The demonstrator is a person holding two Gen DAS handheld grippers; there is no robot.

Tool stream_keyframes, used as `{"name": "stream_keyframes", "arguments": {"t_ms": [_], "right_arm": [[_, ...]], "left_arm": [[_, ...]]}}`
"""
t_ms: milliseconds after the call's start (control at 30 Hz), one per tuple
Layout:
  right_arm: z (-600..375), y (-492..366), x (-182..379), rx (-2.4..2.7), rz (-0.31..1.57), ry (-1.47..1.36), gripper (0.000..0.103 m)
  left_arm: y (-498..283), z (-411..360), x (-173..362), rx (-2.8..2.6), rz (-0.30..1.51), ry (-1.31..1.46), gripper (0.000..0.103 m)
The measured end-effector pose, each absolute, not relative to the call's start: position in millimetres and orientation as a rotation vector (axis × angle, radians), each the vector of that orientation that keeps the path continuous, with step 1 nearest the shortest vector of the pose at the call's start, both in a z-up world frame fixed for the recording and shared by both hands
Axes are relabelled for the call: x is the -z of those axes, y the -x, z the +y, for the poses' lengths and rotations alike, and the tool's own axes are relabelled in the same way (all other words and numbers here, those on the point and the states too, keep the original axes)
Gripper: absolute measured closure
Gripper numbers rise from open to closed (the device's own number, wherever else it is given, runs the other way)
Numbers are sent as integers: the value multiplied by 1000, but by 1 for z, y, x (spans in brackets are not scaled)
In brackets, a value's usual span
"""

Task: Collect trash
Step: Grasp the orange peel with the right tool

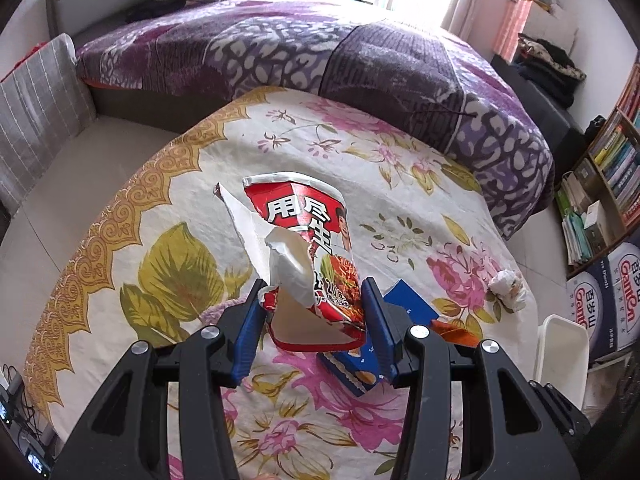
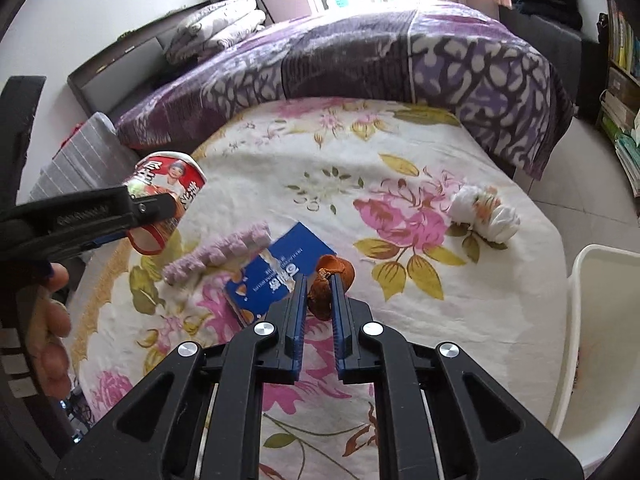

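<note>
My left gripper is shut on a crushed red instant-noodle cup, which it holds up over the flowered cloth. The right wrist view shows the same cup at the left, in that gripper. My right gripper is shut on a brown-orange fruit peel, just right of a blue carton lying flat on the cloth. The carton also shows below the cup. A crumpled white tissue wad lies far right on the cloth.
A white plastic bin stands off the table's right edge. A purple knitted cloth lies left of the carton. A bed with a purple blanket runs behind the table. Bookshelves and boxes fill the right side. A person's hand grips the left tool.
</note>
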State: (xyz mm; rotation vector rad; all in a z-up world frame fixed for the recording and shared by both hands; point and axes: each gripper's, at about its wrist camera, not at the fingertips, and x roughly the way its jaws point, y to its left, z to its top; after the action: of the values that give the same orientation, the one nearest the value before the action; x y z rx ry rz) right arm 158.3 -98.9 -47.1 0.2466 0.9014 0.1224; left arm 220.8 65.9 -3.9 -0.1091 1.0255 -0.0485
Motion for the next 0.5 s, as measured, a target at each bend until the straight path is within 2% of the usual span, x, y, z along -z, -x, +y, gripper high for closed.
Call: {"name": "stream_keyframes", "arguments": {"t_ms": [500], "right_arm": [[-123, -137, 9, -100, 784, -285, 92]], "left_arm": [[-209, 55, -8, 57, 997, 102, 55]]}}
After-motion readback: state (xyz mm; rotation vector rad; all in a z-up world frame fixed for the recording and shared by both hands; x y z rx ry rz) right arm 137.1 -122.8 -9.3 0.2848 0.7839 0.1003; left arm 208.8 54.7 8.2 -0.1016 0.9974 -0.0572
